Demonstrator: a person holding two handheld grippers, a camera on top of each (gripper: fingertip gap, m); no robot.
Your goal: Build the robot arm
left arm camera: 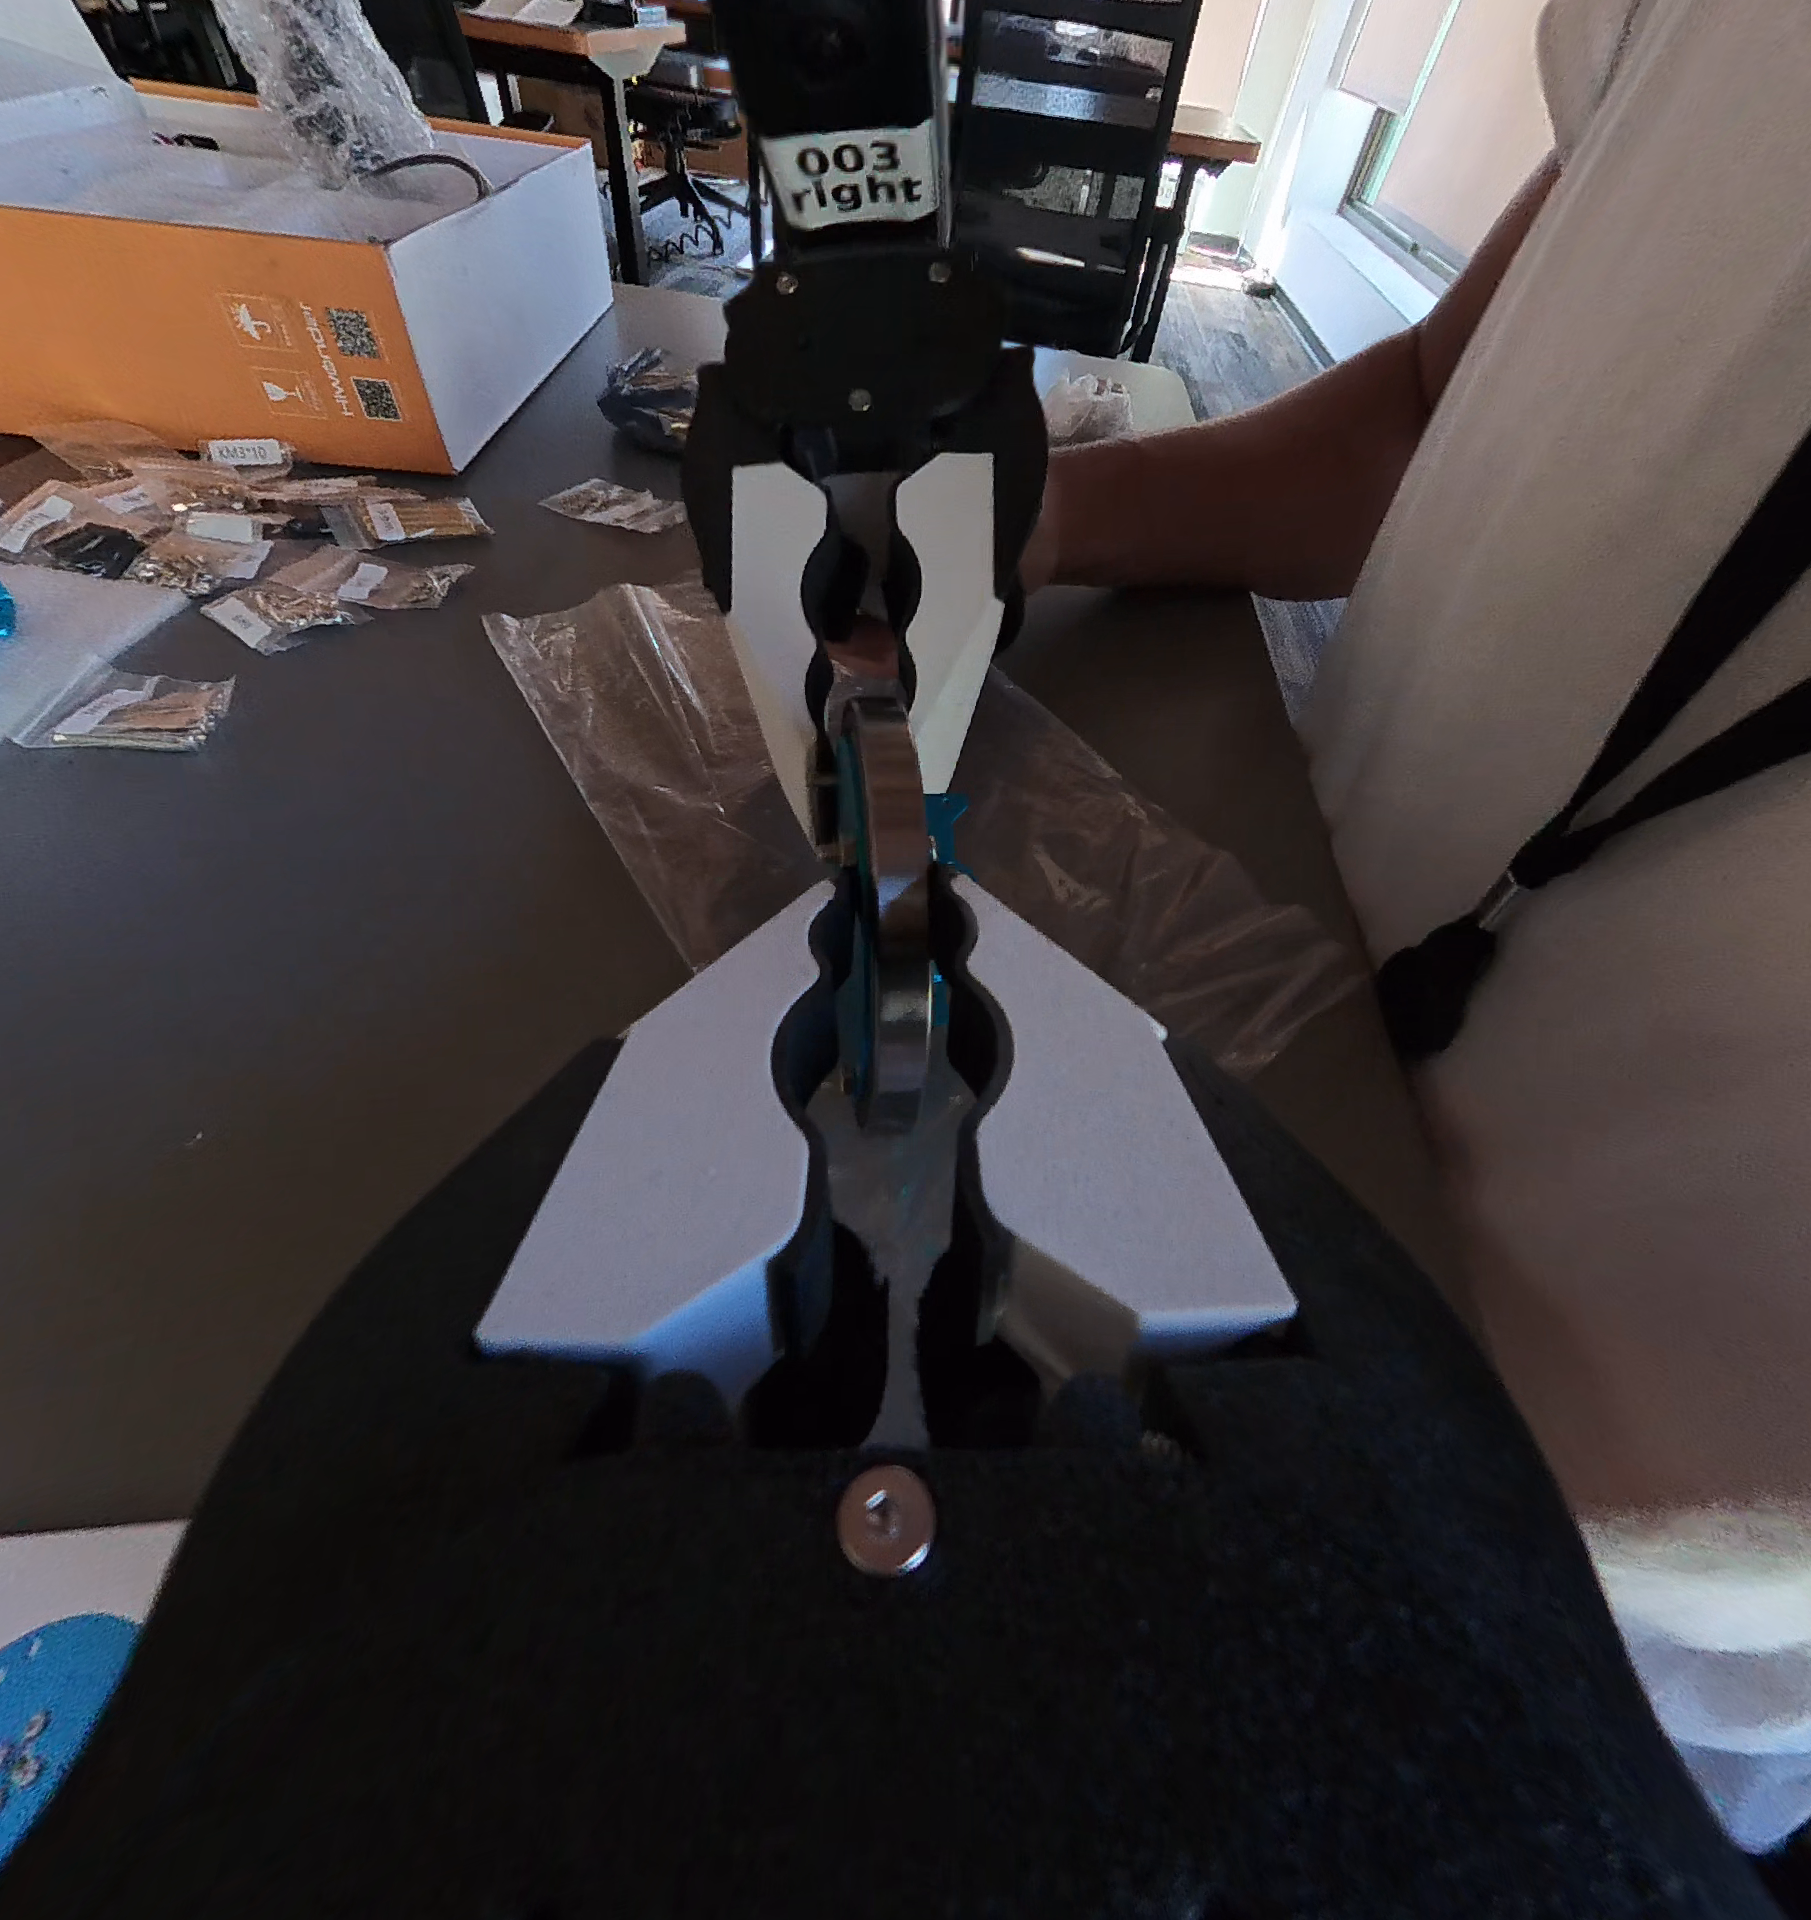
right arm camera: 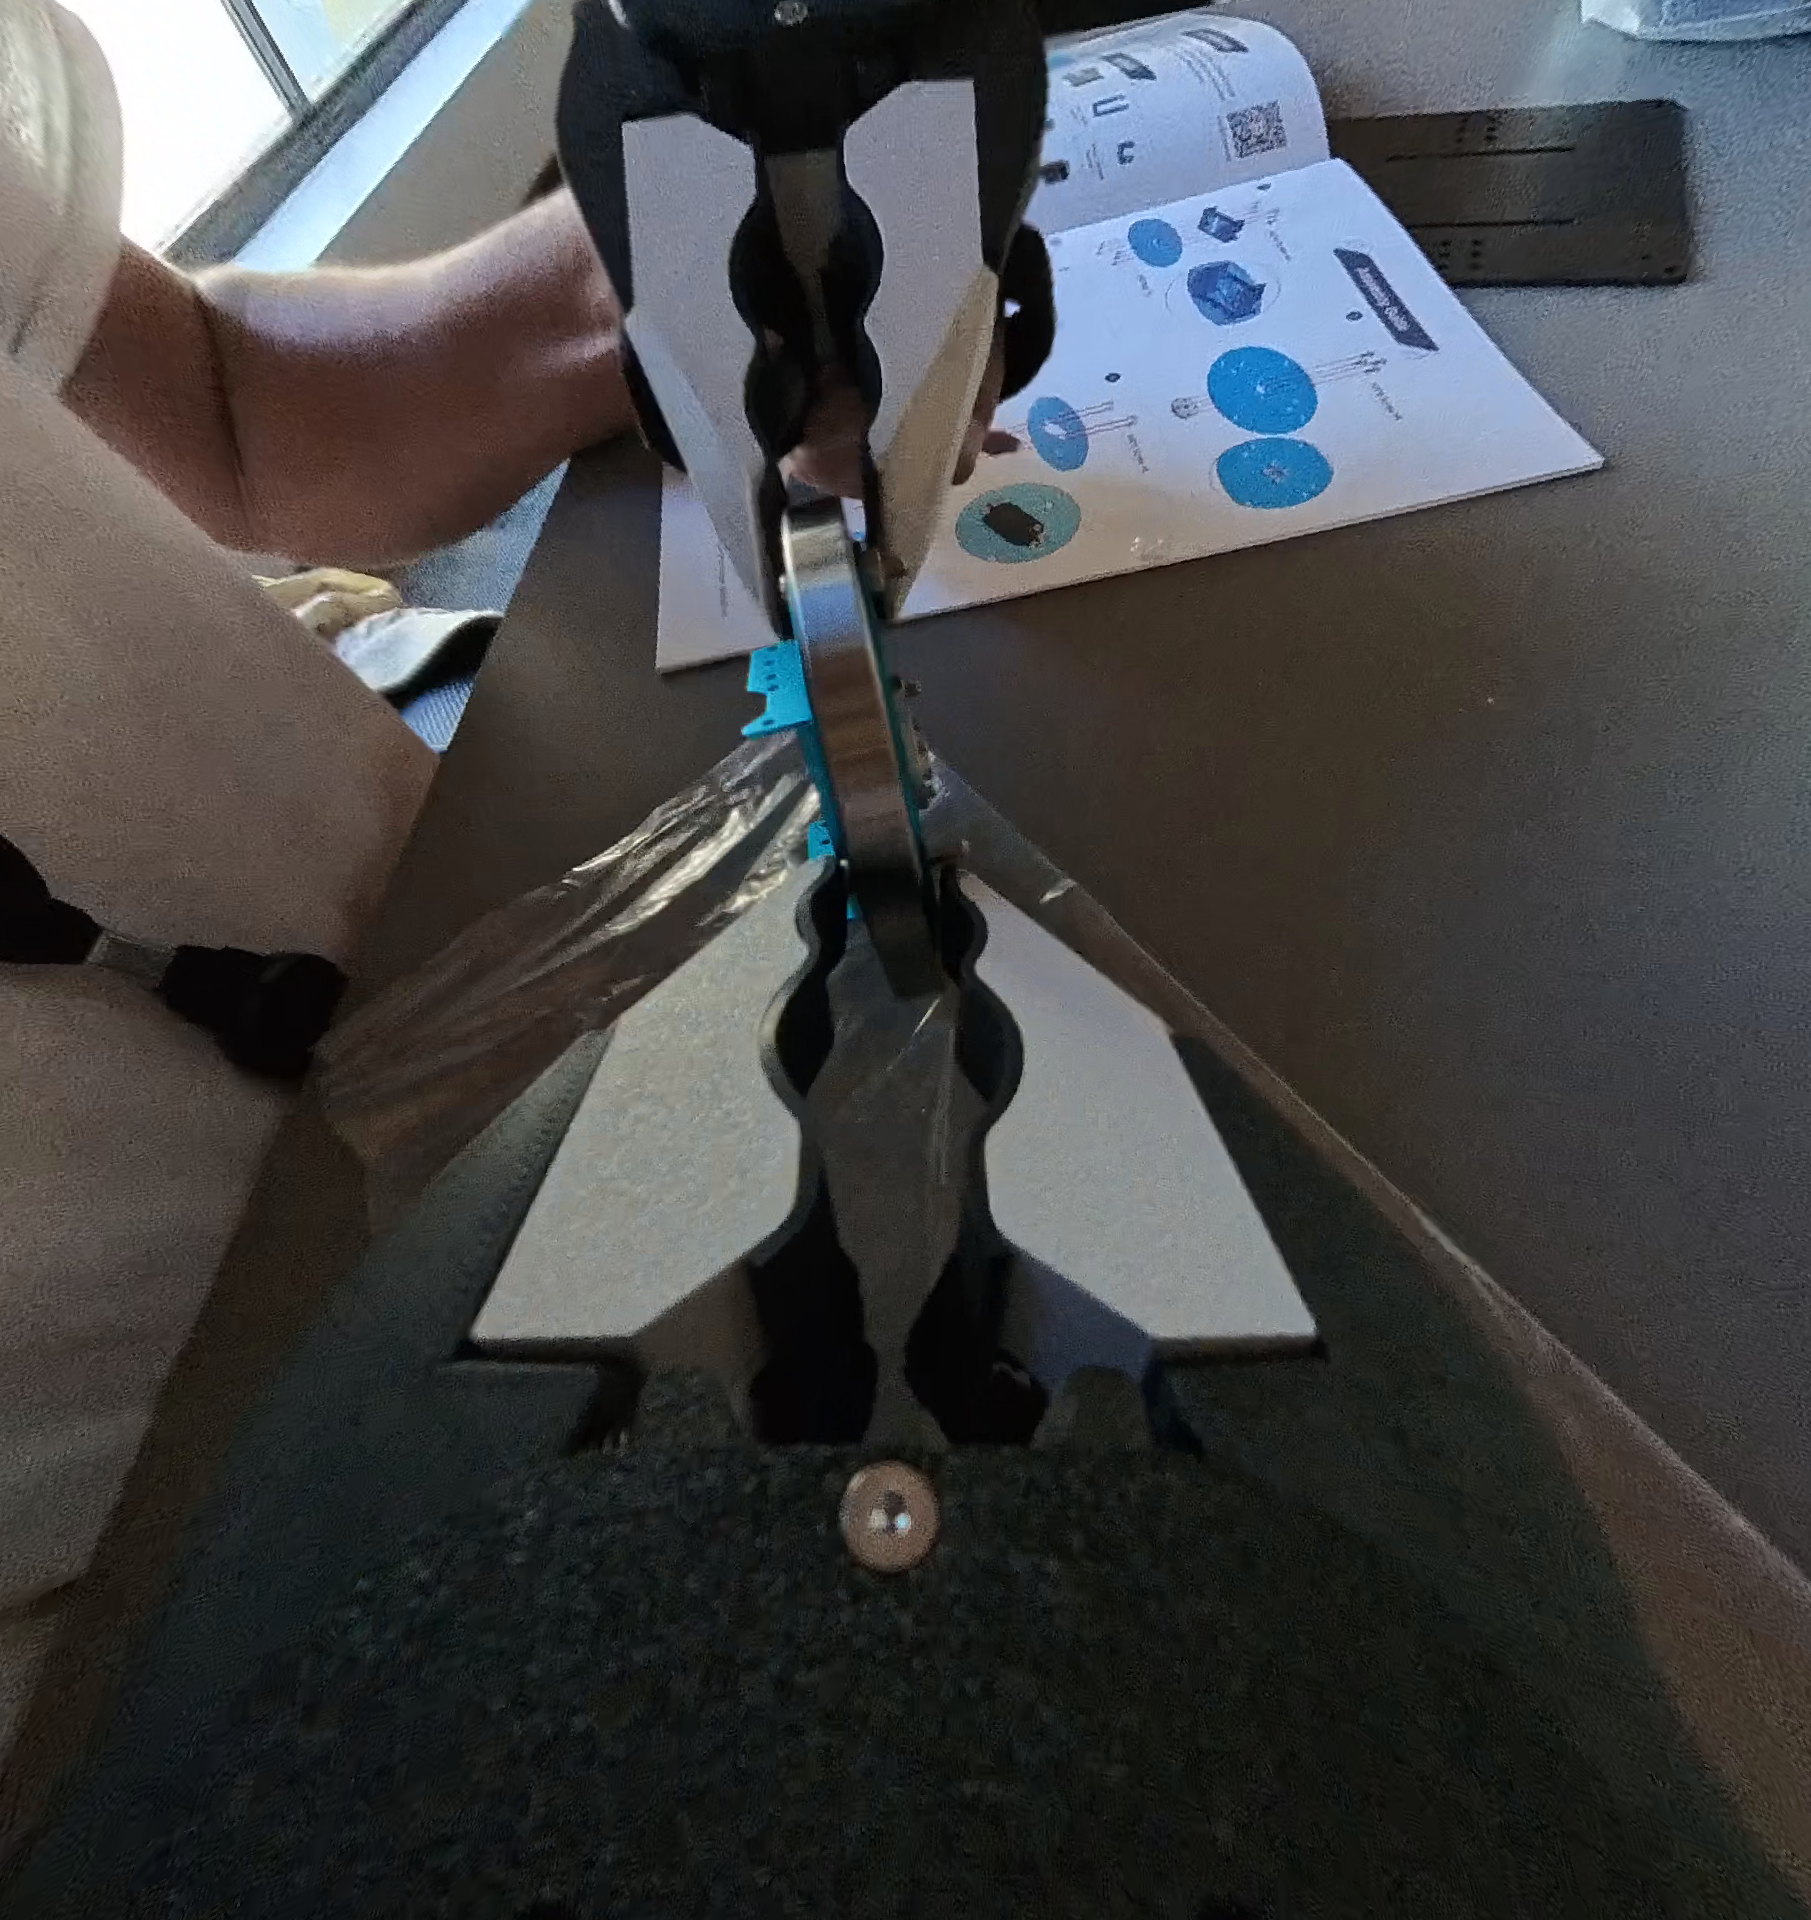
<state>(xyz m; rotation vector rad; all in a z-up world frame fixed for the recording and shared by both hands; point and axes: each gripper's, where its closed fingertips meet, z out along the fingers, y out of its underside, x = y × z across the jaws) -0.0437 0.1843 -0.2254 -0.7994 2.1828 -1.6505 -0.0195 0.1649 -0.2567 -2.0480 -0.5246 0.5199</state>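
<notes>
A round silver metal ring (left arm camera: pixel 896 810) backed by a blue disc (left arm camera: pixel 859 966) is held edge-on above the dark table (left arm camera: pixel 309 987). My left gripper (left arm camera: pixel 893 914) is shut on its near rim. My right gripper (left arm camera: pixel 865 686) faces it and is shut on the far rim. In the right wrist view my right gripper (right arm camera: pixel 885 914) clamps the near rim of the ring (right arm camera: pixel 854 707), and the left gripper (right arm camera: pixel 826 488) clamps the far rim. A small blue bracket (right arm camera: pixel 776 686) sticks out from the disc's side. A clear plastic bag (left arm camera: pixel 652 727) lies on the table under them.
An orange and white box (left arm camera: pixel 205 312) stands at the back left, with several small bags of screws (left arm camera: pixel 236 540) in front of it. A blue perforated plate (left arm camera: pixel 7 1745) lies near left. An open booklet (right arm camera: pixel 1244 364) and a black plate (right arm camera: pixel 1535 197) lie beyond. A person's arm (left arm camera: pixel 1244 499) rests alongside. The grippers' ends are close to 5 cm from one another.
</notes>
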